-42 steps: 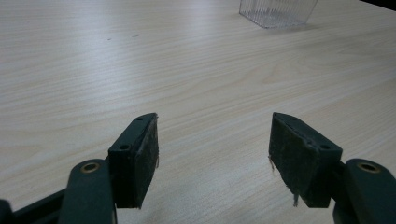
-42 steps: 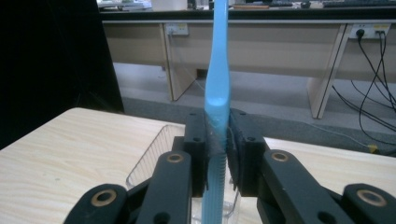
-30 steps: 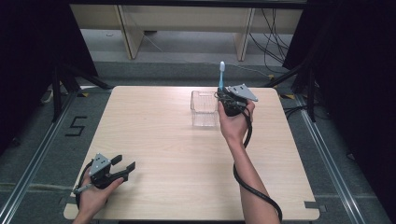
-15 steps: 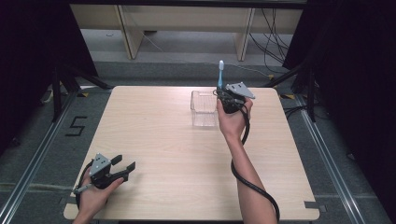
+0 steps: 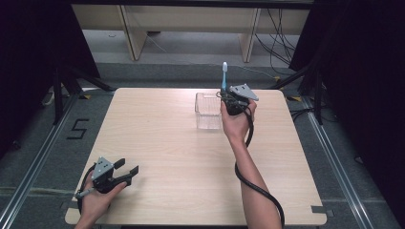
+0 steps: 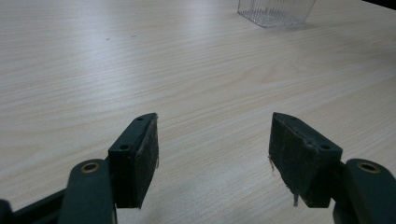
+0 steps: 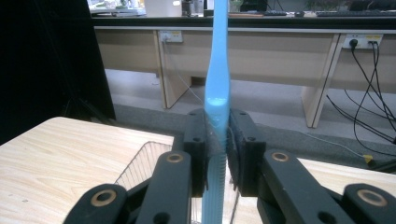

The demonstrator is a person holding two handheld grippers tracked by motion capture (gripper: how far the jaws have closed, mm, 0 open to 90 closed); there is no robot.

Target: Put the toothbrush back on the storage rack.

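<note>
Toothbrush (image 5: 224, 76) clamped upright in right gripper (image 5: 232, 101) beside clear bin (image 5: 208, 113); lower vertically inside. Left gripper (image 5: 125, 171) open, empty.

Toothbrush (image 7: 218, 70) head beyond the right gripper view's top edge

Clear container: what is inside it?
The clear container looks empty. The right hand-held gripper holds a blue toothbrush upright beside it and covers its right edge.

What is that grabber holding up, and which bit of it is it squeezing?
The right gripper is shut on a blue toothbrush, squeezing its handle about midway, with the brush end pointing up. The left gripper is open and holds nothing.
</note>
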